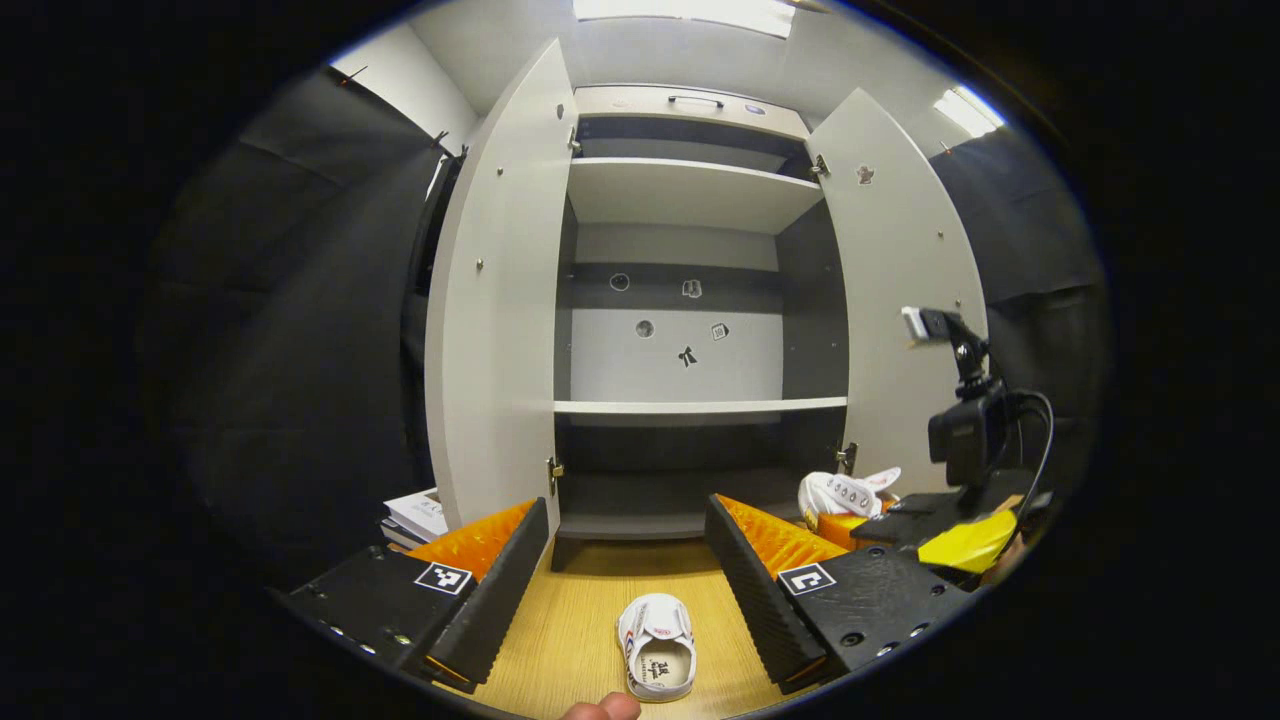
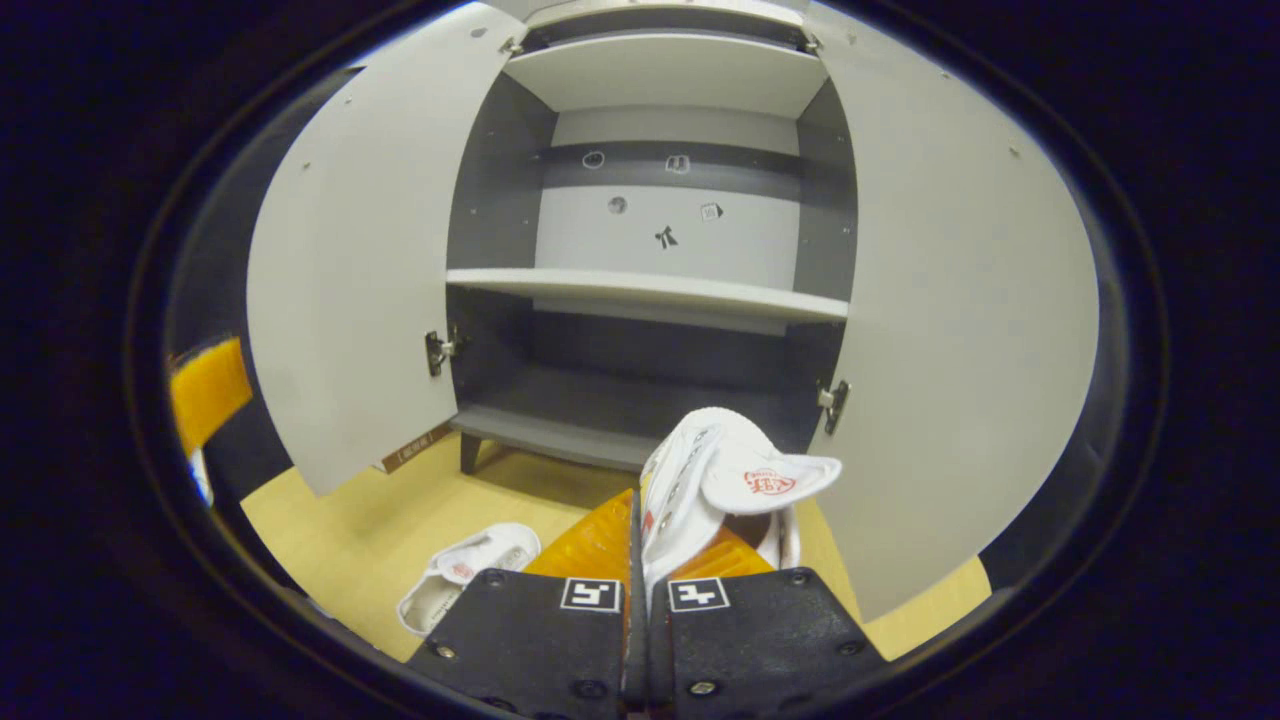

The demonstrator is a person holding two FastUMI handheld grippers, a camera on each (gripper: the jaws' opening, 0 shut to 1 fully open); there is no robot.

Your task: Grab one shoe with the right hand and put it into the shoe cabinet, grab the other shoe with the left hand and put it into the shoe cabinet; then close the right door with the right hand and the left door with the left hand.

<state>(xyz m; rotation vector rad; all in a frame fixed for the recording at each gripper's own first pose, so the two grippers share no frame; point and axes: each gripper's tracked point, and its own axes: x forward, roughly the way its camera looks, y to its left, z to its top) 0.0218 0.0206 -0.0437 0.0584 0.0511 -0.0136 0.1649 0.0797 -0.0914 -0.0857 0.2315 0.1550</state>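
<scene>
Right gripper (image 2: 640, 545) clamps a white shoe (image 2: 715, 480) bearing an unreadable red logo; left gripper (image 1: 628, 560) gapes wide.

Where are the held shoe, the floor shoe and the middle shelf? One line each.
held shoe (image 2: 700, 480): right gripper view, its white upper.
floor shoe (image 1: 657, 648): left gripper view, its insole.
middle shelf (image 1: 700, 406): left gripper view, its front edge.

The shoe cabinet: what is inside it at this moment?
The shoe cabinet has bare shelves; no shoe is inside yet. In the right gripper view, the held shoe covers part of its bottom shelf.
</scene>
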